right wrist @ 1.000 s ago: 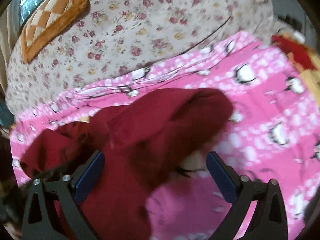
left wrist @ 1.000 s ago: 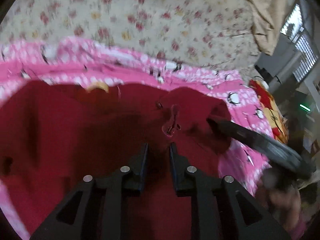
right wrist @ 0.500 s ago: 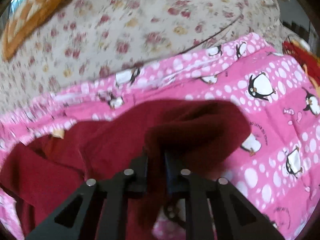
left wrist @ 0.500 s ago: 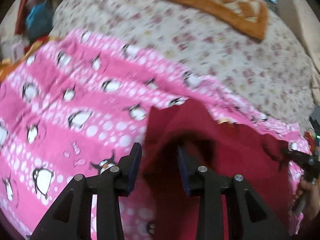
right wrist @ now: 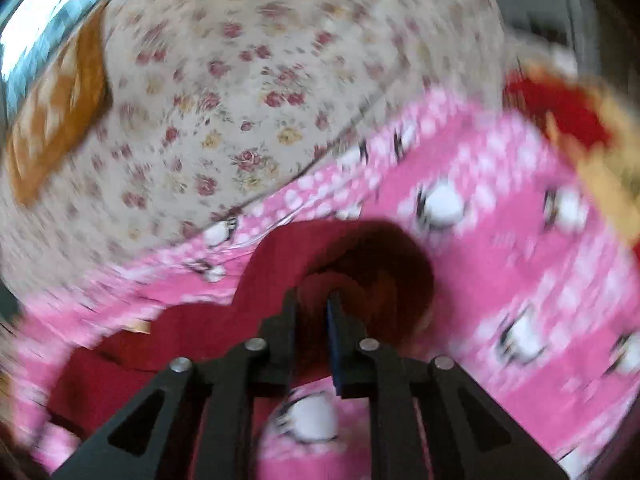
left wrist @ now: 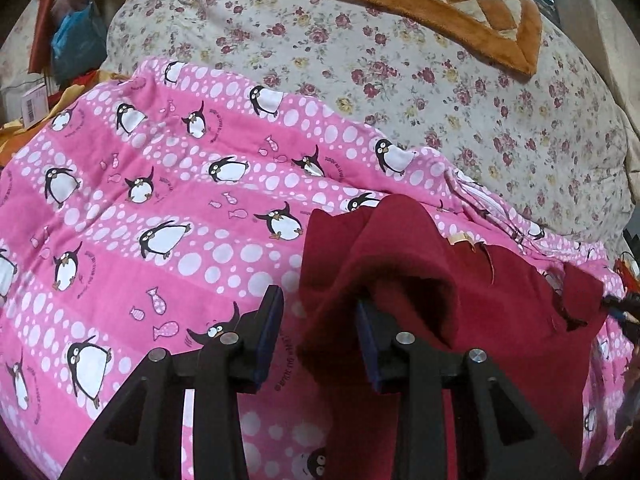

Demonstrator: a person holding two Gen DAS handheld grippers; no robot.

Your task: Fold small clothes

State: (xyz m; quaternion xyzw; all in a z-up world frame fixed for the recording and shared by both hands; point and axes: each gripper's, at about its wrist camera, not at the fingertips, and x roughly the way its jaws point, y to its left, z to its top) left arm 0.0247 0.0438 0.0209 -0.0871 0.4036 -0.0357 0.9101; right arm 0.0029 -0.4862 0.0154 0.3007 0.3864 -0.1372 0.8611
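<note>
A dark red garment [left wrist: 460, 280] lies crumpled on a pink penguin blanket [left wrist: 160, 208]. My left gripper [left wrist: 318, 332] is open at the garment's left edge, with a fold of red cloth draped over its right finger [left wrist: 368, 344]. In the blurred right wrist view, my right gripper [right wrist: 314, 320] is shut on a bunched part of the red garment [right wrist: 280, 264] and holds it lifted above the blanket [right wrist: 520, 264]. The right gripper's tip also shows at the far right edge of the left wrist view [left wrist: 624, 308].
A floral bedsheet [left wrist: 400, 80] lies beyond the blanket, with an orange checked cushion [left wrist: 440, 4] at the back. Bags and a box [left wrist: 36, 104] sit off the bed's far left. Red and yellow cloth [right wrist: 568, 120] lies at the right.
My left gripper let go of the garment's middle, swung to its left edge and opened wider. My right gripper closed on the garment's right part and lifted it.
</note>
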